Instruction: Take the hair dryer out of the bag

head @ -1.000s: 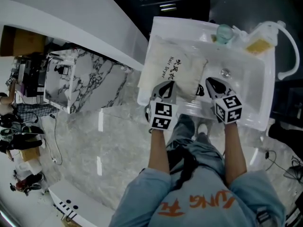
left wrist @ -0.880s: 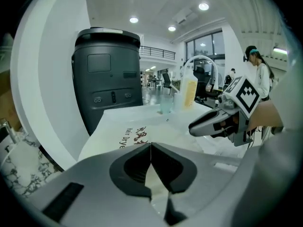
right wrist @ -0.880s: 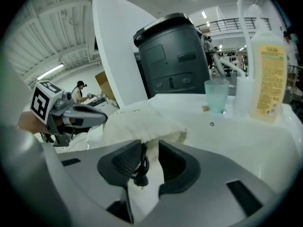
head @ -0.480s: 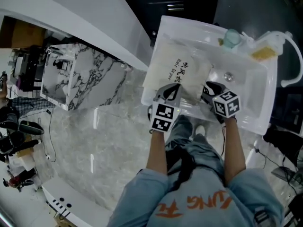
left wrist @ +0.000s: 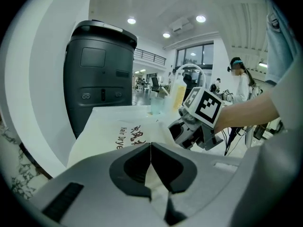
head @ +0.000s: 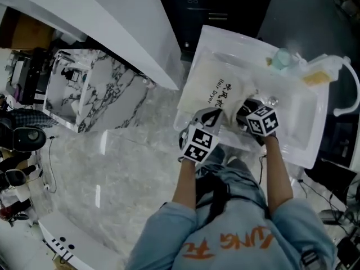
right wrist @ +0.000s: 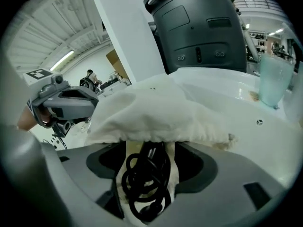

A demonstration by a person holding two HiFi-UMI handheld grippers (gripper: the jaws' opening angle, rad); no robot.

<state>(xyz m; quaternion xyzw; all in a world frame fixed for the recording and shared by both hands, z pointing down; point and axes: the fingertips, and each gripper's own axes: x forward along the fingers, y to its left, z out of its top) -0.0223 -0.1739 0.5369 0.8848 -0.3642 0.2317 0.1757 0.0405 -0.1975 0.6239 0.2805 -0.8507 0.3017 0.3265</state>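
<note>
A cream cloth bag (head: 216, 86) printed "Hair Dryer" lies in a white basin (head: 306, 145). My left gripper (head: 212, 116) is shut on a fold of the bag's near edge (left wrist: 152, 178), pinched between its jaws. My right gripper (head: 243, 109) sits at the bag's gathered mouth (right wrist: 156, 112). Its jaws have just been opening and now stand wide. A coiled black cord (right wrist: 144, 183) spills out of the mouth and lies between them, with a strip of cloth beside it. The dryer's body is hidden inside the bag.
A pale green cup (head: 281, 58) and a yellow block (head: 312, 77) stand at the basin's far rim, beside a white curved tap (head: 351, 89). A dark grey bin (left wrist: 99, 84) rises behind the basin. A white counter (head: 118, 32) runs to the left.
The right gripper's jaws went from shut to wide open, and it dropped in toward the bag's mouth. The left gripper kept its pinch on the cloth.
</note>
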